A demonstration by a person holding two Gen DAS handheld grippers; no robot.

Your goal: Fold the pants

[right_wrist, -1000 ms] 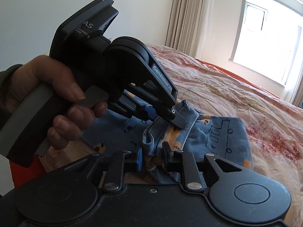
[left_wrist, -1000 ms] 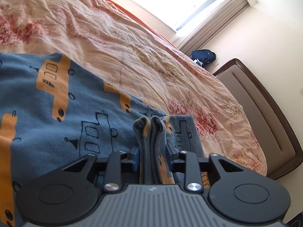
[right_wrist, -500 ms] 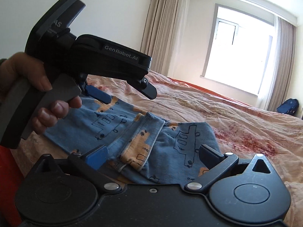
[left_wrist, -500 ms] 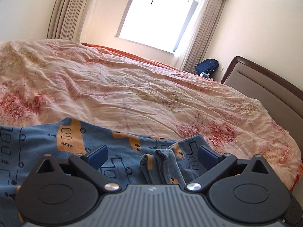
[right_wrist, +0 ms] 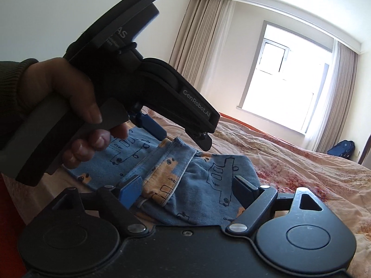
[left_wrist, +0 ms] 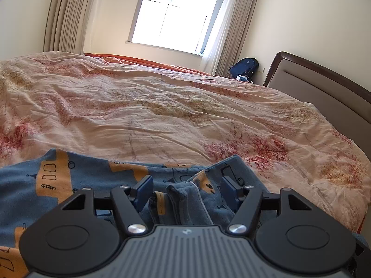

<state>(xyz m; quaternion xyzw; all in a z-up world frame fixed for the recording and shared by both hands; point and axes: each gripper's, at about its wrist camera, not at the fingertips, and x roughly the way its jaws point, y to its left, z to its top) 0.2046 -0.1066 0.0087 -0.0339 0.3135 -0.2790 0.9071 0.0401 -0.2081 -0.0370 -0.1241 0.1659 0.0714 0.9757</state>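
The blue pants [left_wrist: 69, 180] with orange vehicle prints lie folded on the bed, at the near edge. They also show in the right wrist view [right_wrist: 199, 185], with a waistband edge standing up. My left gripper [left_wrist: 186, 188] is open, its jaws apart on either side of a raised fold, not gripping it. In the right wrist view the left gripper [right_wrist: 183, 136] hangs just above the pants, held by a hand. My right gripper [right_wrist: 187, 188] is open just above the pants' near edge.
A peach floral duvet [left_wrist: 174, 115] covers the whole bed. A brown headboard [left_wrist: 324, 92] stands at the right. A dark blue backpack [left_wrist: 244, 66] sits on the floor by the curtained window [left_wrist: 174, 16].
Both grippers were shut on the pants' folded edge one second ago. They have opened and let the cloth drop, and both have lifted and tilted up off the pants.
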